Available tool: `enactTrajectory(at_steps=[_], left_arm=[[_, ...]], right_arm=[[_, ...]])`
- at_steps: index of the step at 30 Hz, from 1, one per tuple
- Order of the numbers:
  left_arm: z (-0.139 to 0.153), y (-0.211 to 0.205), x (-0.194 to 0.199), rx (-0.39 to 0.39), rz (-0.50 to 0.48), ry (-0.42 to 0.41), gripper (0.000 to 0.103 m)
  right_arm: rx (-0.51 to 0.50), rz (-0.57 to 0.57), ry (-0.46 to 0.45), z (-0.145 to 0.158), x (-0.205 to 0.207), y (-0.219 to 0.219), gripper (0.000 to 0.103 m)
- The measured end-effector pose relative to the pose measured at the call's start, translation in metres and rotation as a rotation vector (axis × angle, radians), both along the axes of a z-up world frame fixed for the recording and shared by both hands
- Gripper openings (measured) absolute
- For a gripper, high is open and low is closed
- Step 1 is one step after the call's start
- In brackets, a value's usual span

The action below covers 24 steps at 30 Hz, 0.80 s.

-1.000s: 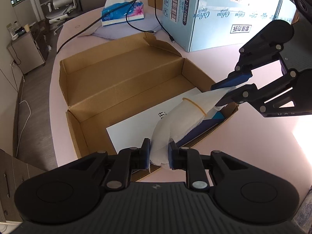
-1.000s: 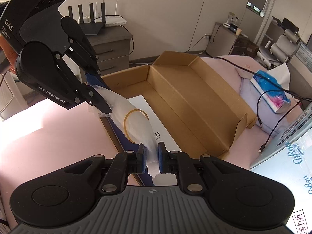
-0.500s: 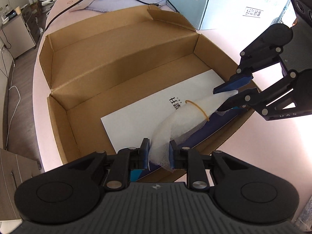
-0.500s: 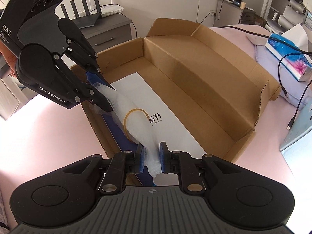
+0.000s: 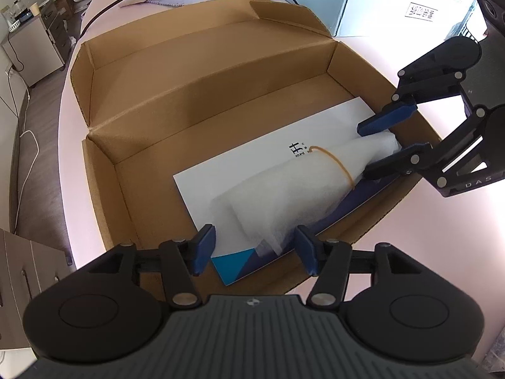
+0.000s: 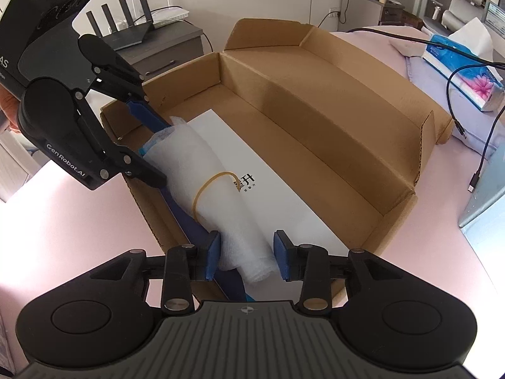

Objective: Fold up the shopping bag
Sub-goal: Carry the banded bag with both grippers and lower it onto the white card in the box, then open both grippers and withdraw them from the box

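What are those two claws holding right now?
Nothing: both the left gripper and the right gripper are opening, each around one end of the bag, pads clear.

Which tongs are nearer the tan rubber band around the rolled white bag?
Right. The right tongs straddle the rolled white bag at the end closer to the tan rubber band; the left tongs, jaws opening too, straddle the farther end.

The rolled bag point(image 5: 303, 186) lies on a flat package point(image 5: 252, 158) inside the carton point(image 5: 202, 94).

"GenRobot.AI" on the left tool point(image 6: 157, 158) ("DAS", seemingly, on the right tool point(image 5: 378, 148)).
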<state>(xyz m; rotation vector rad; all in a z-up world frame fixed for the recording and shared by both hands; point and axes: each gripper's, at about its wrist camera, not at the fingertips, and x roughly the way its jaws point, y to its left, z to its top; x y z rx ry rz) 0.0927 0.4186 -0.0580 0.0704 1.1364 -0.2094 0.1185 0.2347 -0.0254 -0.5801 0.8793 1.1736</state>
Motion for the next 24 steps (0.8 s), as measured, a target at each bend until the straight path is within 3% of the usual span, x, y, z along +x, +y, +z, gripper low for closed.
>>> enactTrajectory(at_steps=[6,15,21,24], left_arm=[[0.007,0.006,-0.009,0.019,0.056,-0.024,0.059],[0.032,-0.006,-0.031,0.054,0.112,-0.100,0.064],[0.047,-0.029,-0.060,0.105,0.127,-0.142,0.071],[0.046,-0.039,-0.070,0.135,0.127,-0.137,0.073]], right_arm=[[0.024,-0.031,-0.034,0.013,-0.005,-0.008,0.041],[0.116,-0.135,-0.073,0.041,-0.022,-0.029,0.043],[0.217,-0.217,-0.030,0.048,-0.053,-0.043,0.047],[0.228,-0.223,-0.020,0.046,-0.066,-0.045,0.055]])
